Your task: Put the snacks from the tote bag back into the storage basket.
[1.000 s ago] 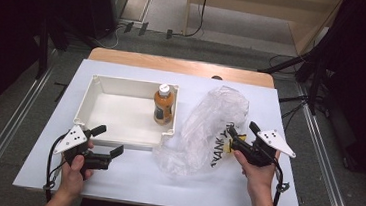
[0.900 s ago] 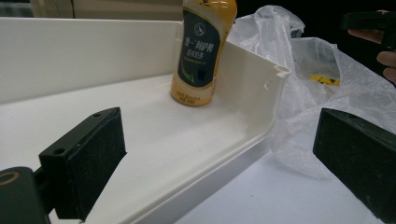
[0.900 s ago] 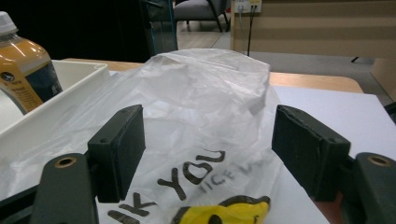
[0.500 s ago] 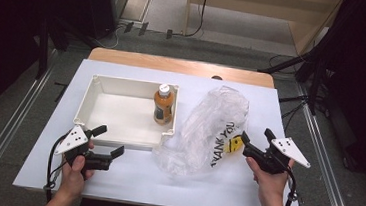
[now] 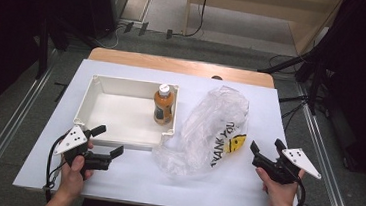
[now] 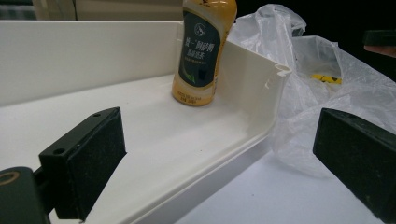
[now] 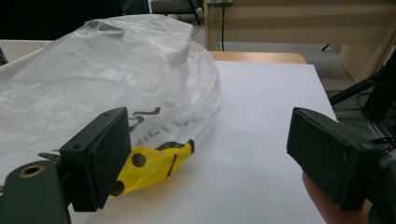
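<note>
A clear plastic bag [image 5: 208,130] printed "THANK YOU" with a yellow smiley [image 5: 236,144] lies crumpled on the white table, right of a white tray [image 5: 122,81]. An orange juice bottle [image 5: 163,105] stands upright in the tray's right far corner. My right gripper [image 5: 266,144] hovers just right of the bag; its jaws have just been opening and nothing is between them. In the right gripper view the bag [image 7: 107,79] sits ahead-left of that gripper [image 7: 210,158]. My left gripper [image 5: 111,139] is open at the tray's near edge. In its view it [image 6: 219,163] faces the bottle [image 6: 201,51] and tray wall [image 6: 84,51].
The white tabletop [image 5: 129,178] lies on a wooden table [image 5: 174,64]. Black stands and cables [image 5: 318,79] crowd the floor to the right. The bag [image 6: 327,84] leans against the tray's right corner.
My right gripper has drawn back to the right, away from the bag's edge, and its jaws have widened. The bag stays on the table. The left gripper has not moved.
</note>
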Action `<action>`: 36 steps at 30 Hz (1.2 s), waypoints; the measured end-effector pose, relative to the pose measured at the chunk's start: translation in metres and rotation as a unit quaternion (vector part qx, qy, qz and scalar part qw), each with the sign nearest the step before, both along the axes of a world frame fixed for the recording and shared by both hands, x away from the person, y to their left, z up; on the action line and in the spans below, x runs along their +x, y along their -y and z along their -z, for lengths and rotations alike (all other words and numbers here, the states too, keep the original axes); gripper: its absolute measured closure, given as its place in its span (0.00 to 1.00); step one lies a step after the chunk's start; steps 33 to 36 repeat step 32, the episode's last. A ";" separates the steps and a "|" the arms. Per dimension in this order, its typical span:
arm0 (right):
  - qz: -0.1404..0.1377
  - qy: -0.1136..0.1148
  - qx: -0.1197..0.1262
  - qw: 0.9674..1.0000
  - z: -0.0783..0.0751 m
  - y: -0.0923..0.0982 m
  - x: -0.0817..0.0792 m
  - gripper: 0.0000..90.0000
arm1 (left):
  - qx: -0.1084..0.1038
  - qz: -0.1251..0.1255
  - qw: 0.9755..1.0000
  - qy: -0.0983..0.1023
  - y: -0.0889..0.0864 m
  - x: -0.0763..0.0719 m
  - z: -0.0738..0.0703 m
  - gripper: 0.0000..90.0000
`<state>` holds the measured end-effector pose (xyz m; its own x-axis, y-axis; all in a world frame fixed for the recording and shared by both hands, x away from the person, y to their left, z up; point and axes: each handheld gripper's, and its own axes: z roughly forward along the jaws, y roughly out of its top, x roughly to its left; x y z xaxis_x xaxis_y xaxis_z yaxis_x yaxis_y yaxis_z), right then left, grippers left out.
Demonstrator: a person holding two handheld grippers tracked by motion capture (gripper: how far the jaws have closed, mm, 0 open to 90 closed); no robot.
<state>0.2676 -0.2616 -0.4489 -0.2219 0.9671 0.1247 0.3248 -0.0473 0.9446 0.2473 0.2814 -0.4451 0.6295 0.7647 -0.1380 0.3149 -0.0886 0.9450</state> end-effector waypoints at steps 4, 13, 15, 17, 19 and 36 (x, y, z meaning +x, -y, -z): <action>0.019 -0.002 0.002 1.000 0.003 0.016 -0.009 0.16 | -0.001 0.000 1.000 0.000 0.000 0.000 0.000 0.03; 0.043 -0.001 0.013 0.999 0.002 0.035 -0.020 0.17 | 0.002 0.000 1.000 -0.001 0.001 0.000 0.000 0.03; 0.044 0.000 0.013 0.999 0.002 0.035 -0.019 0.17 | 0.001 0.000 1.000 -0.001 0.001 0.000 0.000 0.03; 0.042 -0.002 0.012 0.999 0.003 0.034 -0.019 0.17 | 0.001 0.000 1.000 -0.001 0.001 0.000 0.000 0.03; 0.041 -0.004 0.010 0.999 0.004 0.032 -0.018 0.17 | 0.002 0.000 1.000 -0.001 0.000 0.000 0.000 0.03; 0.040 -0.009 0.021 0.999 0.008 0.027 -0.006 0.17 | -0.001 -0.010 1.000 0.001 -0.007 -0.009 0.000 0.03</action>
